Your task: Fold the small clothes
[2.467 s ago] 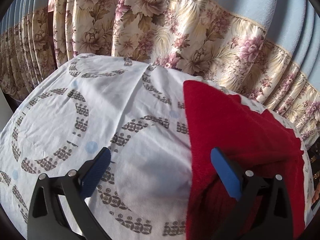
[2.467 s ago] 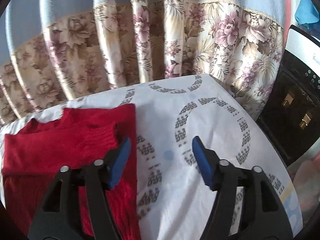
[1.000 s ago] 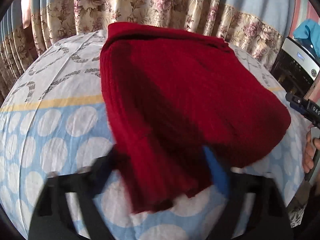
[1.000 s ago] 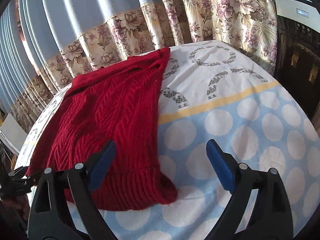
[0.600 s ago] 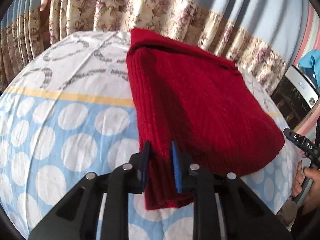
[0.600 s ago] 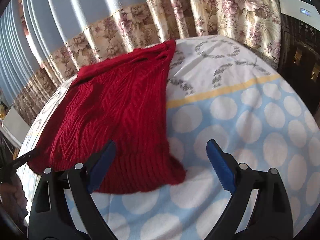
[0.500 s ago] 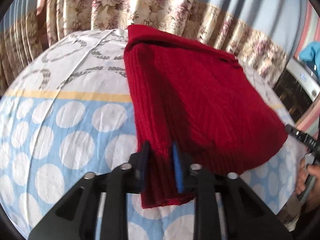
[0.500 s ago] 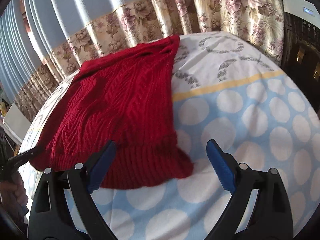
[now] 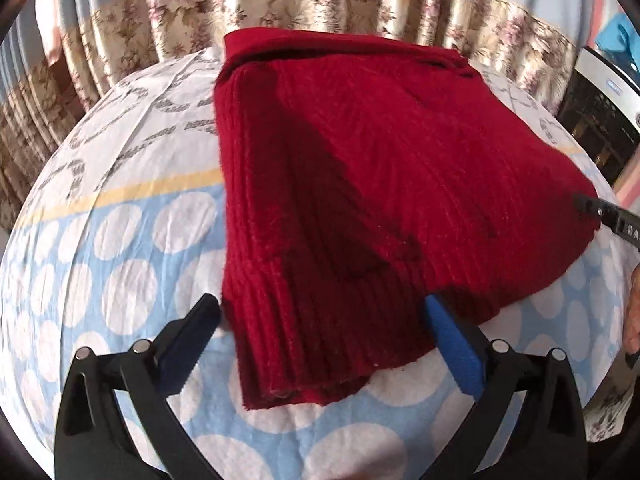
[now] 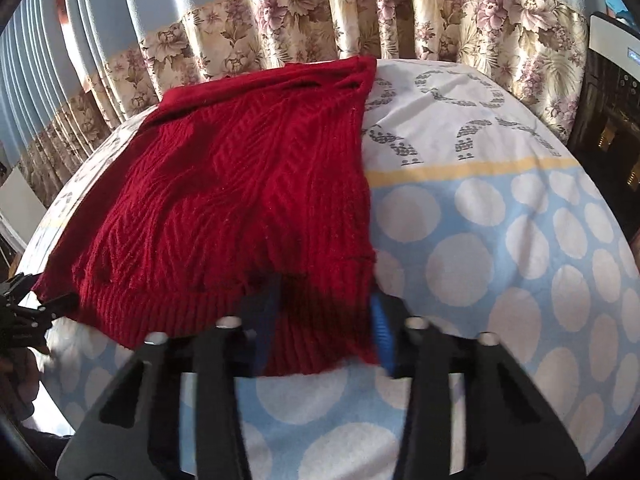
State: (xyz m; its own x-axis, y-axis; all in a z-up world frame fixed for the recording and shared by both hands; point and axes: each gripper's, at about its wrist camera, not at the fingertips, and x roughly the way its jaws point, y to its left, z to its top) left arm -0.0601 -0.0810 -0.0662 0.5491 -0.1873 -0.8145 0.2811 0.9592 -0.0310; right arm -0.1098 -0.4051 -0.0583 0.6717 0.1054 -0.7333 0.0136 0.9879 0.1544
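A red knitted sweater (image 9: 360, 184) lies on the bed, its ribbed hem toward me. In the left wrist view my left gripper (image 9: 320, 336) is open, its blue pads (image 9: 456, 356) on either side of the hem's left corner. In the right wrist view the sweater (image 10: 240, 184) shows a cable pattern. My right gripper (image 10: 324, 320) stands partly closed around the hem's right corner, which lies between its blurred pads (image 10: 382, 340). The right gripper's tip (image 9: 612, 220) shows at the left view's right edge, and the left gripper (image 10: 24, 312) shows at the right view's left edge.
The bed sheet (image 10: 500, 240) is light blue with white dots near me and white with grey arcs farther off. Floral curtains (image 10: 440, 20) hang behind the bed. A dark appliance (image 10: 612, 112) stands at the right side of the bed.
My left gripper has opened and let go of the hem's left corner. My right gripper has moved onto the hem's right corner and its pads have come closer together.
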